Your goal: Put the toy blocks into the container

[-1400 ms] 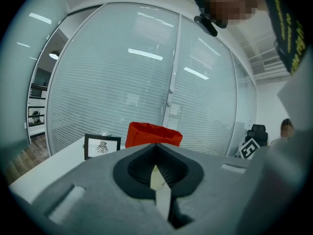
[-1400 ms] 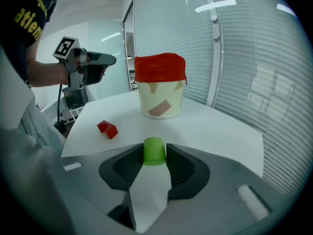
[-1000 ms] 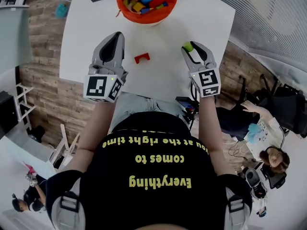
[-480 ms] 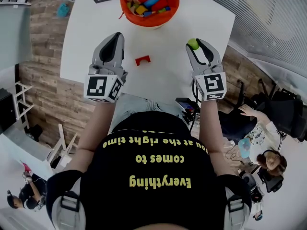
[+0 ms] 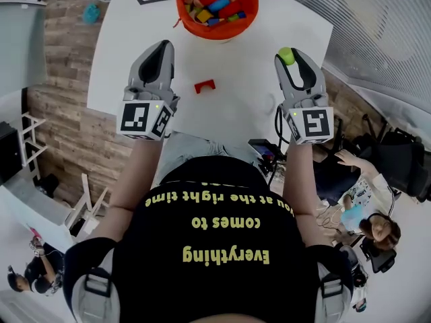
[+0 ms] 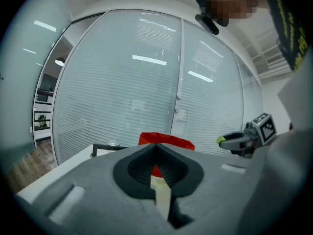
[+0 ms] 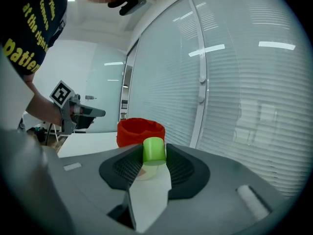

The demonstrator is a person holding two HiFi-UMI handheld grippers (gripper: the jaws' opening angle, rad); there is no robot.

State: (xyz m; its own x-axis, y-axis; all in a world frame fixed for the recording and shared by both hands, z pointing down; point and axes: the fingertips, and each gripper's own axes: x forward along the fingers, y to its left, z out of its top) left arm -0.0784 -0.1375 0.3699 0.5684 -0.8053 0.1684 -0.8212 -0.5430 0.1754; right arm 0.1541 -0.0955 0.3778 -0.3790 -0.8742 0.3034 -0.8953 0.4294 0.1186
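An orange container (image 5: pixel 219 34) at the far edge of the white desk (image 5: pixel 135 39) holds a heap of coloured toy blocks (image 5: pixel 215 7). At right, the right claw (image 5: pixel 289 58) is clamped on a smooth lime-green cylinder block (image 7: pixel 154 151). The left claw (image 5: pixel 159 46) is closed and empty. A red block (image 5: pixel 205 85) lies on the desk between them.

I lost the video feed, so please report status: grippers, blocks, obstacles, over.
Left gripper shut, empty. Right gripper shut on green block. Red block on table, short of orange container. Nothing blocks the way.
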